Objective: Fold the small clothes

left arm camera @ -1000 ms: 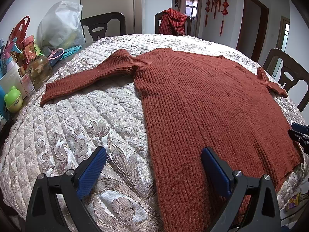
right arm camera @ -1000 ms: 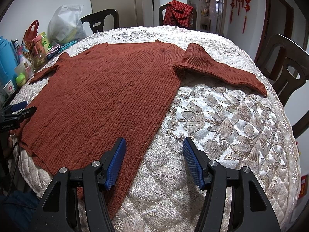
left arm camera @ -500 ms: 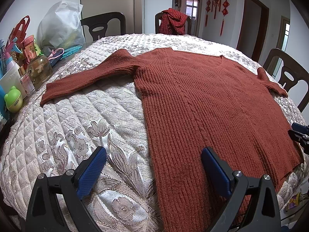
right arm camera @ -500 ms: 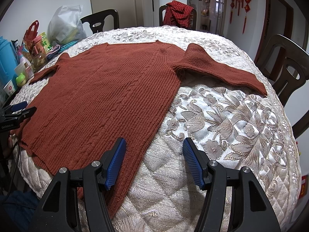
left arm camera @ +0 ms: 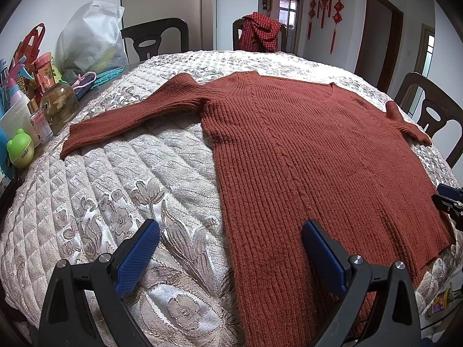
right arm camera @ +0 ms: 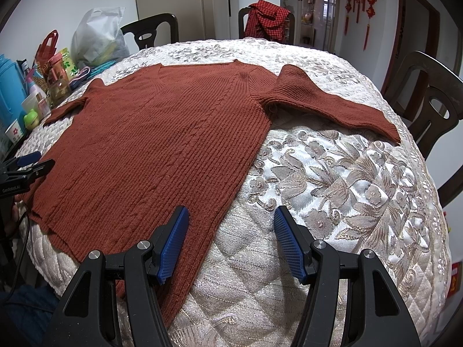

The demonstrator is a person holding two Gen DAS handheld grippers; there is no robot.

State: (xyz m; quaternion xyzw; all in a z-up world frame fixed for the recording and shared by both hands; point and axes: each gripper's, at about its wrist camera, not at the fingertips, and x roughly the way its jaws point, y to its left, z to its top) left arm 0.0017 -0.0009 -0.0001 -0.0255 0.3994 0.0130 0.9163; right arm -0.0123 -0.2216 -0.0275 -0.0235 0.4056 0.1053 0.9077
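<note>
Sweater: a rust-red ribbed sweater point(left arm camera: 303, 150) was laid flat, front up, on the quilted cover point(left arm camera: 121, 190) of the counter, neckline toward the far side, both sleeves spread outward.
Hem edge: the hem was seen at the near rim of the counter, slightly draped over it.
Left sleeve: the left sleeve point(left arm camera: 130, 118) was stretched toward the clutter, its cuff close to the cover's edge.
Right sleeve: the right sleeve point(right arm camera: 335, 104) was angled toward the right rim, its cuff just short of the edge.
Left hand-held gripper: the left hand-held gripper point(left arm camera: 230, 248) was held with fingers spread wide and nothing between them, straddling the sweater's left side edge above the hem.
Right hand-held gripper: the right hand-held gripper point(right arm camera: 231, 240) was likewise spread apart and empty, straddling the right side edge.
Open room: bare quilted cover was left on either side of the body, below each sleeve.
Obstructions: bottles and jars point(left arm camera: 43, 110) and a white bag point(left arm camera: 89, 37) were crowded at the left rim; chairs point(right arm camera: 428, 98) were set around the counter.
</note>
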